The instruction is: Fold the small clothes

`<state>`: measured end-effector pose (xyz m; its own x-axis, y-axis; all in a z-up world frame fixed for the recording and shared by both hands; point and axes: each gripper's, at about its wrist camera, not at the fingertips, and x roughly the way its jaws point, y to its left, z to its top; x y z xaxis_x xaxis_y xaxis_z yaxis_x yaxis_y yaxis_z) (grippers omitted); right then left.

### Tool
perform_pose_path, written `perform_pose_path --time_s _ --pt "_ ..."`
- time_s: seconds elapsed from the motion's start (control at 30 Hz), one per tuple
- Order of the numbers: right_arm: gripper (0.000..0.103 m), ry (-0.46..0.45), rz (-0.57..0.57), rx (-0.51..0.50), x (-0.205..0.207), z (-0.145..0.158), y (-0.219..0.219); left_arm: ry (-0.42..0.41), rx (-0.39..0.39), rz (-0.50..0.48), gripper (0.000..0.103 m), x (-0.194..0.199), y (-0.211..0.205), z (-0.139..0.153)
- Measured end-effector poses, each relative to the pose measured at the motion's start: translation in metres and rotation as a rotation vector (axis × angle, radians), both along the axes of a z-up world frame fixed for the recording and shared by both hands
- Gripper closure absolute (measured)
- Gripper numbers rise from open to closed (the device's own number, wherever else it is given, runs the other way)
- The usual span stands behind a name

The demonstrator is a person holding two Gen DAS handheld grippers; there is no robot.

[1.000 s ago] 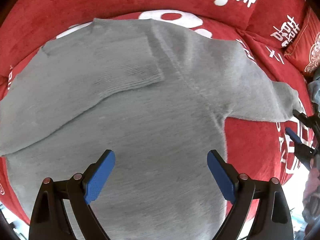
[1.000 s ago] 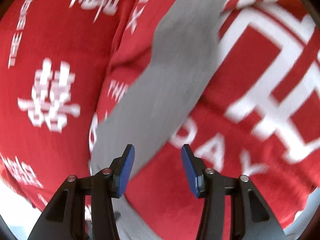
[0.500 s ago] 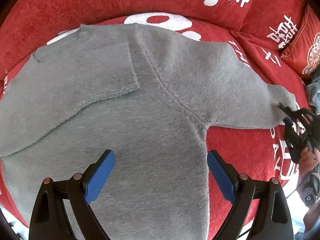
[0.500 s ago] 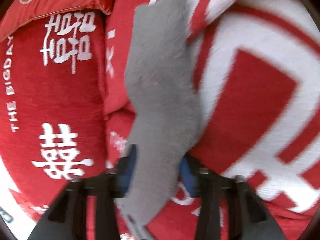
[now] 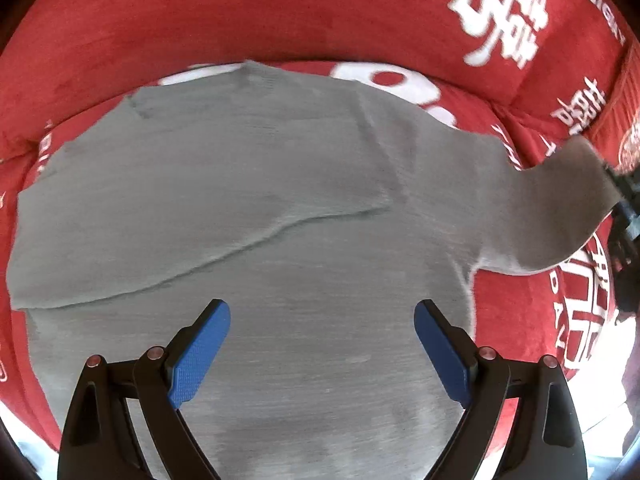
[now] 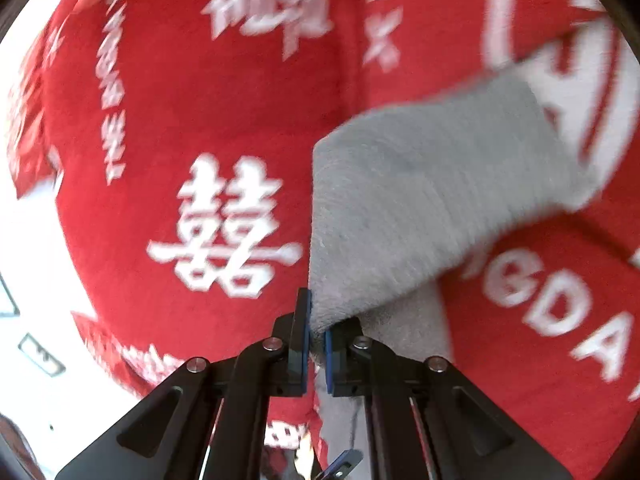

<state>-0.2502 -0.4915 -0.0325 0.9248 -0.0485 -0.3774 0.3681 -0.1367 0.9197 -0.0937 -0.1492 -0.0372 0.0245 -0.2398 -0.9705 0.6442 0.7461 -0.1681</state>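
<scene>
My left tongs [image 5: 322,344] hung wide apart above the lower body of the grey sweater [image 5: 280,240], their blue pads [image 5: 200,354] gripping nothing. The sweater lay spread flat over the seat of the red sofa [image 5: 200,20], its neckline toward the sofa's backrest and its hem toward the front edge. One sleeve [image 5: 180,200] was folded across the chest, its cuff ending near the middle of the garment. The other sleeve [image 5: 560,208] stretched out toward the right end of the seat, lifted off the cushion at its cuff.

My right tongs [image 6: 317,334] were clamped tight on that cuff [image 6: 420,208], the grey knit pinched between the two blue pads and hanging in a thick fold away from them. Behind it, the red cover with white characters [image 6: 224,224] was blurred. In the left camera those tongs showed only as a dark shape at the sleeve's end.
</scene>
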Motion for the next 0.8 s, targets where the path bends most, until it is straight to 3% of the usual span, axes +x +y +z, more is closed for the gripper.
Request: perform_pose_path --time_s 0.17,0.37,0.47,0.63,0.8 --pt "0.097 -0.058 0.191 -0.107 0.078 0.035 0.030 -0.031 0.004 0.052 0.010 0.023 0.032 0.005" --pt "0.097 -0.010 0.516 -0.290 0.179 0.062 0.097 -0.047 0.016 0.136 0.010 0.056 0.073 0.006" --pt "0.097 0.078 0.692 -0.342 0.226 0.050 0.146 -0.062 0.025 0.178 0.010 0.067 0.091 0.005" --pt "0.096 0.230 0.833 -0.374 0.268 0.013 0.196 -0.072 0.040 0.235 0.010 0.085 0.120 0.000" --pt "0.092 0.430 0.929 -0.344 0.281 -0.023 0.225 -0.058 0.072 0.259 0.010 0.100 0.134 -0.014"
